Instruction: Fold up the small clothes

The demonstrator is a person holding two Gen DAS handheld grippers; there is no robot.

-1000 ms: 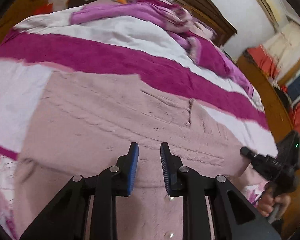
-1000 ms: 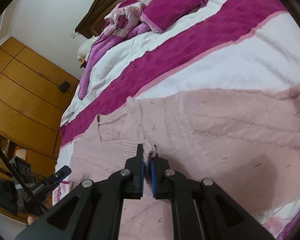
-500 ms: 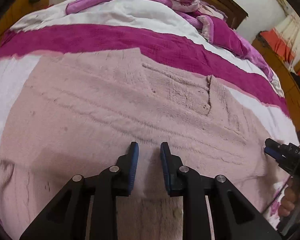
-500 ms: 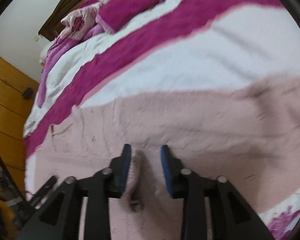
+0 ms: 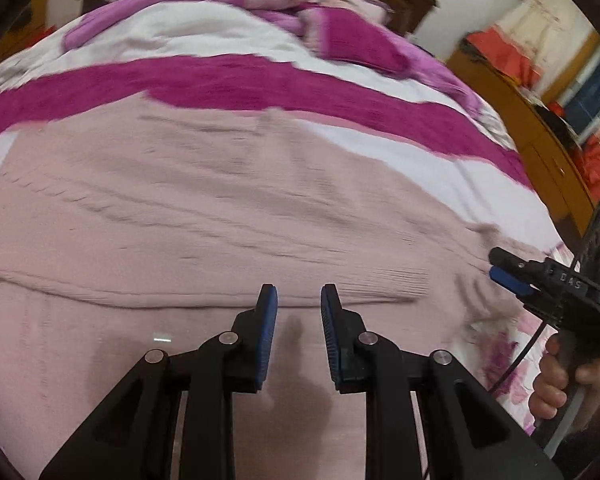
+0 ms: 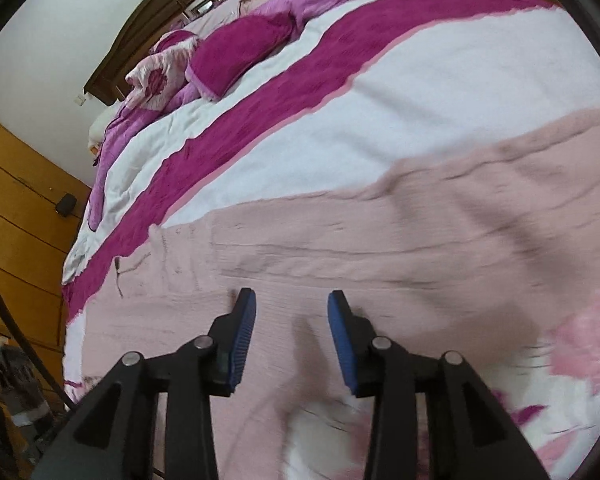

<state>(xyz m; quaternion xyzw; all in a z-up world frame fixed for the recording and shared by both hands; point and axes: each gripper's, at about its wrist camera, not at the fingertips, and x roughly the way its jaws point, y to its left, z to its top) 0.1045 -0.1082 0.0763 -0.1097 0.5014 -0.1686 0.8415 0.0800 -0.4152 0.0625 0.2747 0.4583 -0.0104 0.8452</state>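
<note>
Pink knit sweater lies flat across the striped bedspread. In the left wrist view a folded hem edge runs just ahead of the left gripper, whose jaws stand narrowly parted with nothing between them; open bedspread lies beyond. The right gripper hangs off the sweater's right edge. In the right wrist view the right gripper is spread wide over the sweater; a second ago it pinched the fabric.
</note>
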